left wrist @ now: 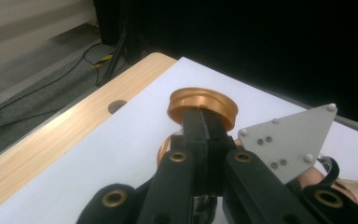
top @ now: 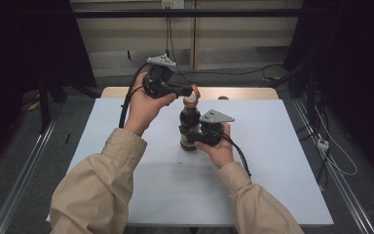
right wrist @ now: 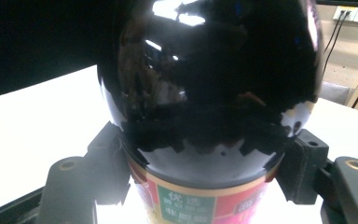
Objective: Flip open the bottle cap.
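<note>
High view: a dark bottle (top: 190, 129) stands upright on the white surface (top: 272, 161), near its middle, long axis vertical, copper cap (top: 192, 100) up. The right tongs (top: 193, 136) come in level from the bottle's right and clamp its lower body. The left tongs (top: 187, 91) reach in from the left, higher up, and meet the cap at the top. The person's two beige sleeves enter from the bottom. A strip of bare wood (top: 243, 92) runs along the far edge of the surface, with a small dark hole (top: 222, 98) in it just behind the bottle. Nothing else lies on the white sheet, so there is open room to the left, right and front of the bottle. Beyond the edges are metal rails (top: 341, 185), grey floor and loose cables (top: 336, 161).

Left gripper view: the jaws stand pressed together, pinching the near rim of the round cap (left wrist: 203, 103), whose flat top faces up. The grey plate (left wrist: 286, 140) of the other gripper sits just right of them, close below. The wood strip (left wrist: 51, 140) and its hole (left wrist: 117, 106) lie to the left, floor and cables beyond.

Right gripper view: the bottle (right wrist: 209, 84) is very close, its glossy black shoulder rising upward, with a red and green label (right wrist: 191, 205) below. A jaw presses each side of the body at the label's top. White surface (right wrist: 37, 121) spreads to the left.
</note>
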Available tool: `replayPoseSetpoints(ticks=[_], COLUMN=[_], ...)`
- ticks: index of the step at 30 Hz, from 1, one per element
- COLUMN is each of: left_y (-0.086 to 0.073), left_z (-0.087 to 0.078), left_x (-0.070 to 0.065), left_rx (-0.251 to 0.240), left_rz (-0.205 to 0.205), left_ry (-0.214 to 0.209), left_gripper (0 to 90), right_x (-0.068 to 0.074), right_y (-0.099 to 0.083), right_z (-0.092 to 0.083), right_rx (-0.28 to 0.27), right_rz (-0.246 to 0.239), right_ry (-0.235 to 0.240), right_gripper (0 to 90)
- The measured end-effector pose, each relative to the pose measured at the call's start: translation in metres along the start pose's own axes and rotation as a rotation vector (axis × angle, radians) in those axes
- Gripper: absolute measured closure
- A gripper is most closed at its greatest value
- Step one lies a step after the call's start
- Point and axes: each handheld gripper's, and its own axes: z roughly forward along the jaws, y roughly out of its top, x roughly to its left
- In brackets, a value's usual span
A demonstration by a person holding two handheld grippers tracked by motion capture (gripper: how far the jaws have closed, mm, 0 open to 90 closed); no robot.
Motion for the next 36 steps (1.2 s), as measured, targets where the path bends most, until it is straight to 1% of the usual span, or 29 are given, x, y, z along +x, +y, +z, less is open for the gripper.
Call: replayPoseSetpoints(ticks=[1, 3, 8, 10, 12, 15, 16, 19, 20, 22, 26, 27, 29, 31, 32, 33, 36], left_y=[0.001, 0.003, 0.004, 0.003, 0.001, -0.003, -0.003, -0.004, -0.004, -0.004, -0.005, -0.006, -0.008, -0.011, -0.012, -0.013, -0.017], left_z=[0.000, 0.001, 0.002, 0.001, -0.003, -0.009, -0.011, -0.015, -0.016, -0.017, -0.020, -0.020, -0.020, -0.020, -0.020, -0.020, -0.021], left_x=[0.000, -0.001, -0.002, -0.002, -0.002, -0.001, 0.000, 0.001, 0.001, 0.001, 0.001, 0.001, 0.003, 0.004, 0.005, 0.005, 0.006], left_rx=[-0.003, 0.008, 0.010, -0.001, -0.028, -0.025, -0.019, -0.025, -0.023, -0.022, -0.028, -0.029, -0.029, -0.018, -0.019, -0.018, -0.026], left_rz=[0.004, 0.009, 0.009, 0.006, 0.001, -0.004, -0.007, -0.009, -0.003, -0.007, 0.000, -0.007, -0.013, -0.016, -0.013, -0.019, -0.026], left_ry=[-0.002, -0.001, -0.004, -0.009, -0.017, -0.017, -0.011, -0.008, -0.008, -0.008, -0.008, -0.009, -0.004, 0.003, 0.002, -0.001, 0.002], left_gripper=[90.0, 90.0, 90.0, 90.0, 90.0, 90.0, 90.0, 90.0, 90.0, 90.0, 90.0, 90.0, 87.5, 81.7, 81.8, 81.7, 77.3], right_x=[0.000, 0.000, 0.000, 0.000, 0.000, 0.000, 0.000, 0.000, 0.000, 0.000, 0.000, 0.000, 0.001, 0.001, 0.001, 0.001, 0.001], right_y=[0.000, 0.000, 0.000, 0.000, -0.001, -0.001, 0.000, 0.000, 0.000, 0.000, 0.000, 0.000, 0.000, 0.000, 0.000, 0.000, 0.000], right_z=[0.000, 0.000, 0.000, 0.000, 0.000, 0.000, 0.000, -0.001, -0.001, -0.001, 0.000, 0.000, -0.001, -0.001, -0.001, -0.001, -0.001], right_rx=[0.000, 0.000, 0.000, -0.002, -0.004, -0.006, -0.002, 0.000, -0.001, 0.000, -0.001, -0.002, -0.002, -0.001, 0.000, -0.001, -0.002], right_rz=[0.000, 0.003, 0.001, 0.002, 0.005, 0.006, 0.006, 0.006, 0.006, 0.005, 0.007, 0.007, 0.006, 0.009, 0.008, 0.008, 0.012], right_ry=[0.000, 0.000, -0.001, -0.001, -0.002, 0.000, -0.002, -0.003, -0.003, -0.004, -0.006, -0.006, -0.005, -0.006, -0.007, -0.007, -0.007], right_gripper=[31.0, 31.0, 31.0, 30.9, 30.5, 30.4, 30.3, 30.4, 30.4, 30.4, 30.3, 30.2, 30.2, 30.1, 30.1, 30.0, 29.8])
